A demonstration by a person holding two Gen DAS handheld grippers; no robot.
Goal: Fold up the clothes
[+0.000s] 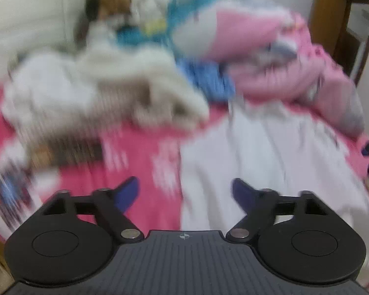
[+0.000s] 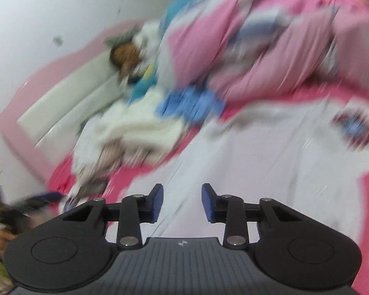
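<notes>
**Pink bedsheet with white garment and two empty tongs**

Pink fabric covers the bed (image 1: pixel 145 162) in both wrist views, which are blurred throughout. A white garment (image 1: pixel 270 152) lies spread flat on the sheet; in the left wrist view it fills the area from 3 to 5 o'clock, reaching down under the right-hand finger, and in the right wrist view (image 2: pixel 270 152) it occupies the centre and runs under both fingers.

The left gripper (image 1: pixel 185 194) stands released: its two blue-tipped fingers (image 1: pixel 126 194) are wide apart, with only sheet and garment seen between them and nothing pinched. The right gripper (image 2: pixel 182 202) has its blue pads (image 2: pixel 157 202) closer together yet still parted, with a clear gap showing the white garment beneath; no cloth is caught between them.

A heap of pale, cream-coloured clothes (image 1: pixel 105 88) sits at 10 o'clock in the left wrist view, on the sheet and beside the white garment. A blue piece of cloth (image 1: pixel 206 78) lies just behind it at 12 o'clock. A rumpled pink quilt (image 1: pixel 278 56) fills the 1 to 2 o'clock region. In the right wrist view a white padded headboard with pink edging (image 2: pixel 69 113) runs along 9 to 10 o'clock against a pale wall (image 2: pixel 61 7). Finer detail of the heap cannot be made out.
</notes>
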